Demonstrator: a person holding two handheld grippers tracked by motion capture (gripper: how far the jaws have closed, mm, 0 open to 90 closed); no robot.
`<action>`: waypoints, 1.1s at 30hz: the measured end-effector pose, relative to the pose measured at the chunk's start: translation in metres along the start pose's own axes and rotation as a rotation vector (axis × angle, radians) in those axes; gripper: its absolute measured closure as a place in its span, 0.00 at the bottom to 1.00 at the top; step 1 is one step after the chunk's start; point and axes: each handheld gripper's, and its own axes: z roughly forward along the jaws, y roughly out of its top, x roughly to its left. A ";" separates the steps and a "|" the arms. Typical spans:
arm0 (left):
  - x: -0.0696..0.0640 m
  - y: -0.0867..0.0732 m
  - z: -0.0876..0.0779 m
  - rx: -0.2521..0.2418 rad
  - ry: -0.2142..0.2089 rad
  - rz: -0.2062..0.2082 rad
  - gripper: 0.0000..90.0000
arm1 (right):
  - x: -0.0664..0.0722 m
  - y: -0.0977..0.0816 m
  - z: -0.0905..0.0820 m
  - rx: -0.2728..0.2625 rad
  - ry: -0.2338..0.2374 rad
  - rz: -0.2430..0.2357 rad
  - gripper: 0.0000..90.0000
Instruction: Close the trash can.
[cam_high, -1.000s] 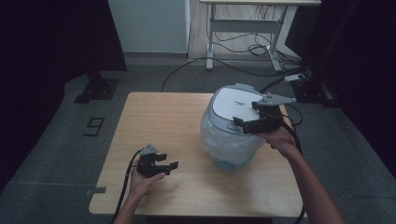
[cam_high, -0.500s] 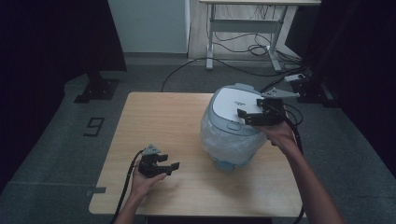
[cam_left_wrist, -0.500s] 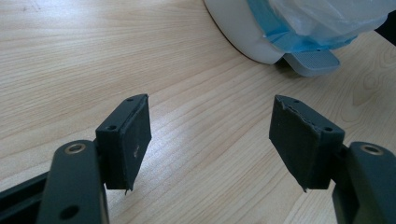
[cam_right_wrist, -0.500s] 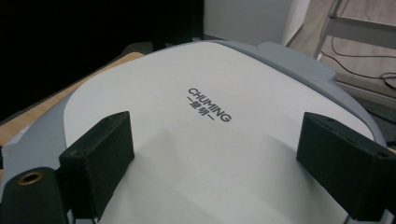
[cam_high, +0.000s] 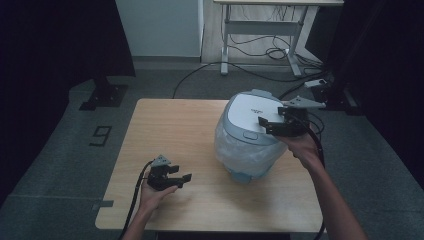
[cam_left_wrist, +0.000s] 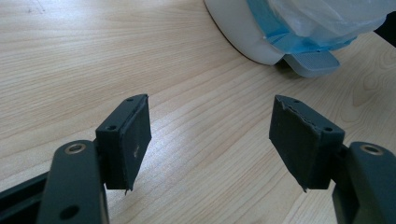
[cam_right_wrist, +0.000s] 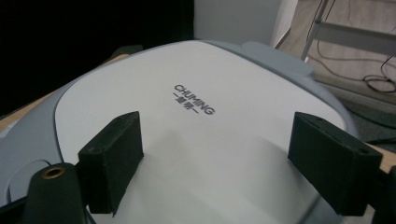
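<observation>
A white and grey lidded cooker (cam_high: 247, 132) stands on the right half of the wooden table (cam_high: 170, 130), its body wrapped in clear plastic. My right gripper (cam_high: 265, 125) hovers over the right side of the cooker's lid (cam_right_wrist: 196, 121). Its jaws are open and have just been closing a little, with nothing between them; the lid lies flat below the pads. My left gripper (cam_high: 182, 178) rests low at the table's front left, open and empty, pointing toward the cooker's base (cam_left_wrist: 252, 32).
A blue-taped plastic edge and a grey foot (cam_left_wrist: 310, 63) stick out at the cooker's base. The table ends just right of the cooker. A desk frame with cables (cam_high: 260, 45) stands on the floor behind.
My right gripper has shifted slightly up and to the right over the lid. The left hand has stayed where it was.
</observation>
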 end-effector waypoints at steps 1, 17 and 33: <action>0.000 0.000 0.000 -0.001 0.001 -0.002 0.32 | -0.002 -0.002 -0.005 -0.025 -0.002 0.002 0.21; 0.003 -0.001 -0.001 -0.001 0.011 -0.011 0.32 | -0.028 -0.090 -0.080 -0.164 0.032 0.046 0.27; 0.004 -0.003 0.001 0.006 0.020 -0.012 0.32 | -0.028 -0.197 -0.047 0.005 0.031 0.088 0.27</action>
